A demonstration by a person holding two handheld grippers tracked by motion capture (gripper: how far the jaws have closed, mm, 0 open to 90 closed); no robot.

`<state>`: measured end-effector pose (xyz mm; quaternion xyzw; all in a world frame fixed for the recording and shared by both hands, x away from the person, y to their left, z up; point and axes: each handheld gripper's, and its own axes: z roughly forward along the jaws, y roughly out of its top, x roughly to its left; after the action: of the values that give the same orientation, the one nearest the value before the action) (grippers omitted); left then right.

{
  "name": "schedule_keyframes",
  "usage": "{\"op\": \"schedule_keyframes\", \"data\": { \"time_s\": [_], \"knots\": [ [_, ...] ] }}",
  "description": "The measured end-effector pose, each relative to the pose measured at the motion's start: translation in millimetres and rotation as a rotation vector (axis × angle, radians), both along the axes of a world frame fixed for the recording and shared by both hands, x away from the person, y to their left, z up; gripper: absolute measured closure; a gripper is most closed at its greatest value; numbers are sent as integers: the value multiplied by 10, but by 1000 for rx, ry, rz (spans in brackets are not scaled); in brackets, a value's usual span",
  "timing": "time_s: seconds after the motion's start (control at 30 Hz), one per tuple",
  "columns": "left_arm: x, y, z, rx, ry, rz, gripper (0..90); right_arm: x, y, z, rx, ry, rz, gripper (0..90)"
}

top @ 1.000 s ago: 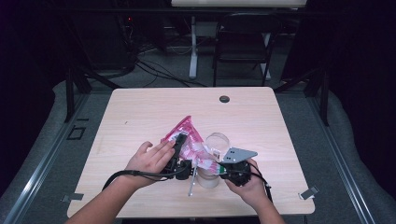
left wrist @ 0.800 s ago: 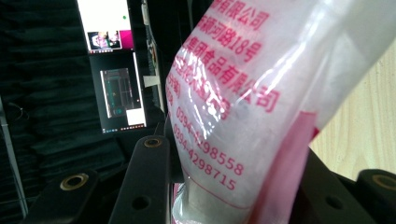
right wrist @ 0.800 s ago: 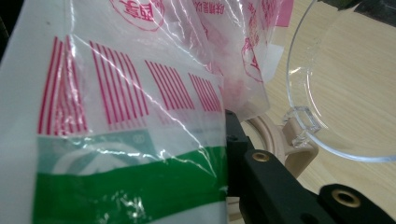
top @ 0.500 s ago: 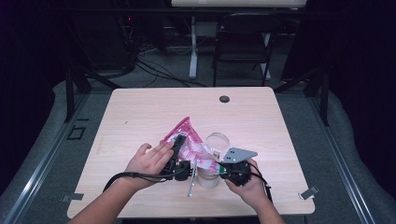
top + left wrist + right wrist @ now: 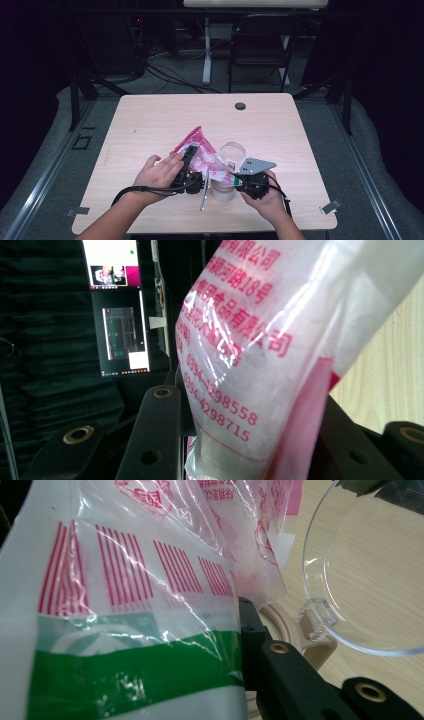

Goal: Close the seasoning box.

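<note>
Two tongs work one plastic bag (image 5: 202, 152) near the front edge of the bench (image 5: 150, 120). High view: the bag, pink and white, lies stretched between the hands, its pink corner pointing away from the person. Left tongs (image 5: 192, 167) clamp its left side; right tongs (image 5: 234, 179), under the grey three-cornered plate, grip its lower right end. A clear lid (image 5: 233, 151) stands just beyond the right tongs, touching the bag's right edge. A pale cup (image 5: 222, 189) sits below the bag between the two hands. A dark round grommet (image 5: 240, 106) lies well apart, near the bench's far edge.

Left gripper view: the bag (image 5: 260, 355), clear film with red Chinese print and phone numbers, rises between both black jaws, which press on it from either side. A lit monitor (image 5: 117, 305) hangs in the dark background.

Right gripper view: the bag (image 5: 125, 620) shows red barcode stripes and a green band. The jaws are closed on its film. The clear lid (image 5: 365, 575) stands just beside, above a beige handle (image 5: 310, 640).
</note>
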<state>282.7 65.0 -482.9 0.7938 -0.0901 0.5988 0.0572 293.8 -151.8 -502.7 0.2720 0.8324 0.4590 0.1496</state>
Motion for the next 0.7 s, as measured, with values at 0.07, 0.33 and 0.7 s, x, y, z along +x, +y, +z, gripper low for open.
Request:
{"op": "schedule_keyframes", "data": {
  "time_s": [0.07,0.33,0.7],
  "knots": [
    [2,10,-10,-15,9,6,687,-1,-2,4,4,2,1,900],
    [-7,69,-38,-37,23,21,685,-3,-14,17,29,-5,-13,900],
    [-16,111,-87,-85,60,47,685,-7,1,18,45,1,-10,897]
  ]
}}
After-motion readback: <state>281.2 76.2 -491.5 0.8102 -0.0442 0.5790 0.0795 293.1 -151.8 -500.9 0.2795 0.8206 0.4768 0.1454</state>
